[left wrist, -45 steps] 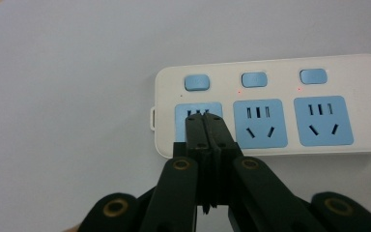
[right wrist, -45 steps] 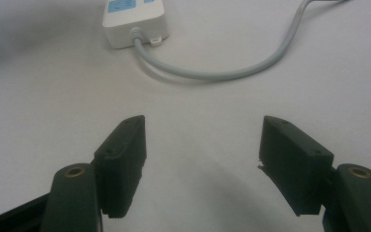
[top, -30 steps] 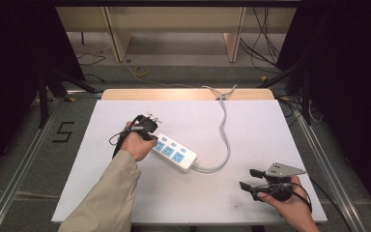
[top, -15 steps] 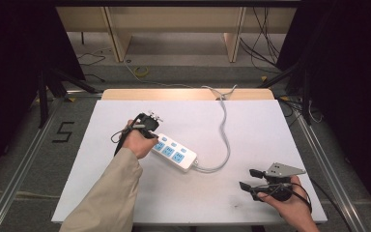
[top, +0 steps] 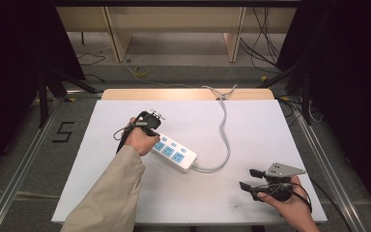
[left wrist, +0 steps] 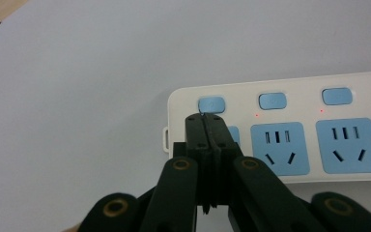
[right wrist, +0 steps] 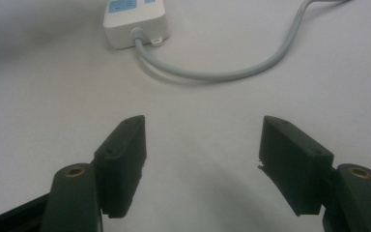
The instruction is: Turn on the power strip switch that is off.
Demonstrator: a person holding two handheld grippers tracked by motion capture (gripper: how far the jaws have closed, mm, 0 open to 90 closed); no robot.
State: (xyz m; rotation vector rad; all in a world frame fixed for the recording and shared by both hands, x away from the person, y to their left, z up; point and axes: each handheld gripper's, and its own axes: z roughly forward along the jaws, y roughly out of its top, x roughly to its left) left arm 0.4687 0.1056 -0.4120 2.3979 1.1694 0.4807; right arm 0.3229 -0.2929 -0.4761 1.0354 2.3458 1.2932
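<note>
Nothing has shifted: my closed, empty left tongs (left wrist: 206, 117) still press the power strip (top: 175, 152)'s end switch (left wrist: 211, 104), right tongs (top: 249, 178) open at five o'clock.

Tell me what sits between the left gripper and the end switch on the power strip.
Nothing visible does. The left gripper, jaws shut, has its tips right at the near edge of the end switch on the power strip; whether they touch it I cannot tell. The right gripper waits open, well apart.
</note>
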